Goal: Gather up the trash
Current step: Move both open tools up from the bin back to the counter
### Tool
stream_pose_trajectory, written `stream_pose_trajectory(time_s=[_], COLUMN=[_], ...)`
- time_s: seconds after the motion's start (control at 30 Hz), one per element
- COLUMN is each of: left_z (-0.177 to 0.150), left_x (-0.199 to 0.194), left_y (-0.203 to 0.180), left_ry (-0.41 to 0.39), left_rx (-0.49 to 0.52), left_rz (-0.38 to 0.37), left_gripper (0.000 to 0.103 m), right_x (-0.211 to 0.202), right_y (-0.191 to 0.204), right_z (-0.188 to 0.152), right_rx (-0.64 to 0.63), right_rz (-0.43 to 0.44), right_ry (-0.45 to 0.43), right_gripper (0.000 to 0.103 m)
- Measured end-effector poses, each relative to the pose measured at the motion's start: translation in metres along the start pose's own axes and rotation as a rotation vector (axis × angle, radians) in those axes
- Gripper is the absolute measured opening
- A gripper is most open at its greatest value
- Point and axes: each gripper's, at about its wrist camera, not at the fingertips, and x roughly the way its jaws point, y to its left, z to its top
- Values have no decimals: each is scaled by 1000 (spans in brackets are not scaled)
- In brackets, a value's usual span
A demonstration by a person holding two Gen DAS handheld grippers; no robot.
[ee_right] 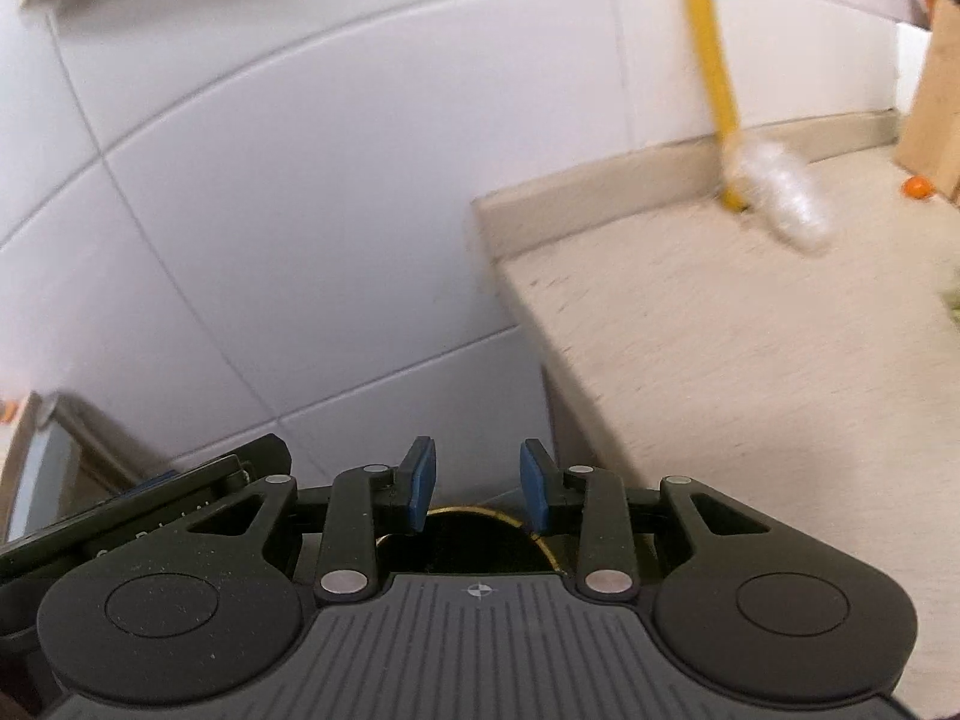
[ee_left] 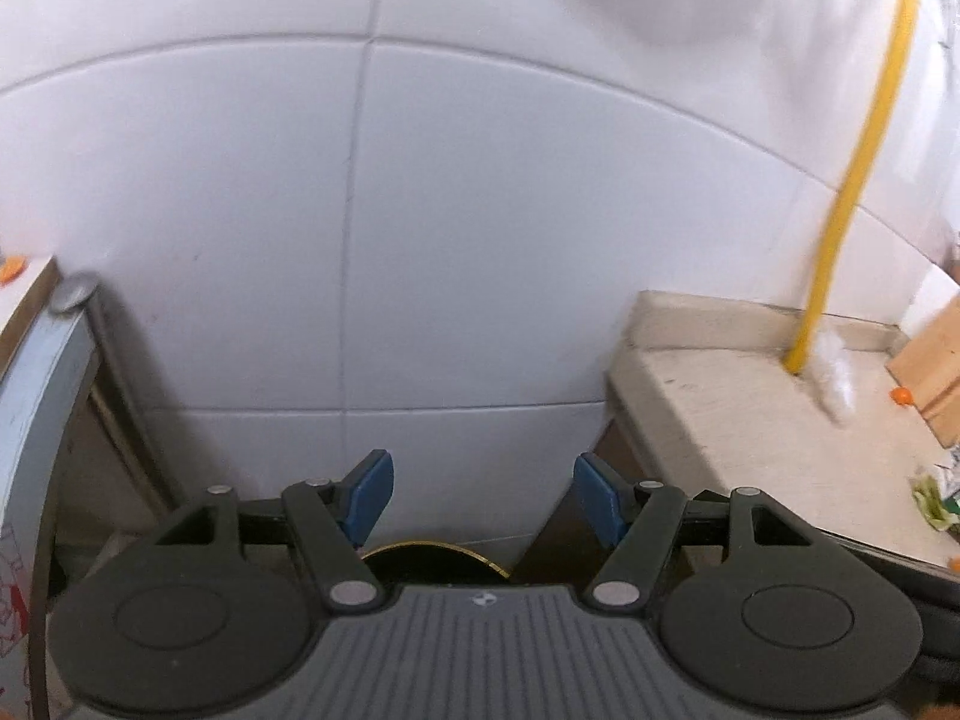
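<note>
1. Left wrist view is showing, at its left edge, a grey metal rail with a round cap, standing against the white tiled wall.
2. Left tool is hanging released in front of that wall, its blue pads well apart with nothing between them; a dark round gold-rimmed opening is peeking out just below.
3. Rightward, a beige stone surface is carrying a yellow pole that is leaning into the corner, with a crumpled clear plastic wrapper lying just beside its foot.
4. Crumpled green-and-white paper scraps are lying near the surface's front right edge, and a small orange ball is sitting beside a leaning wooden board.
5. Right wrist view is showing the right tool released and empty, pads closer together, over the same dark opening beside the surface.
</note>
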Motion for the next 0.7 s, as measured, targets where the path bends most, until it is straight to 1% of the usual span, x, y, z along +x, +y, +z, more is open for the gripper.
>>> stream_pose_trajectory(time_s=[0.33,0.57,0.7], left_z=[6,6,9], left_x=[-17,-19,-17], left_y=[-29,-64,-87], left_ry=[-28,-32,-33], left_rx=[73,133,158], left_rz=[-79,-150,-186], left_gripper=[60,60,60], right_x=[-28,-49,-57], right_y=[-21,-45,-63], right_z=[2,1,6], right_rx=[49,100,121], right_rz=[-54,-106,-131], right_ry=[-72,-105,-121], right_gripper=[41,41,41])
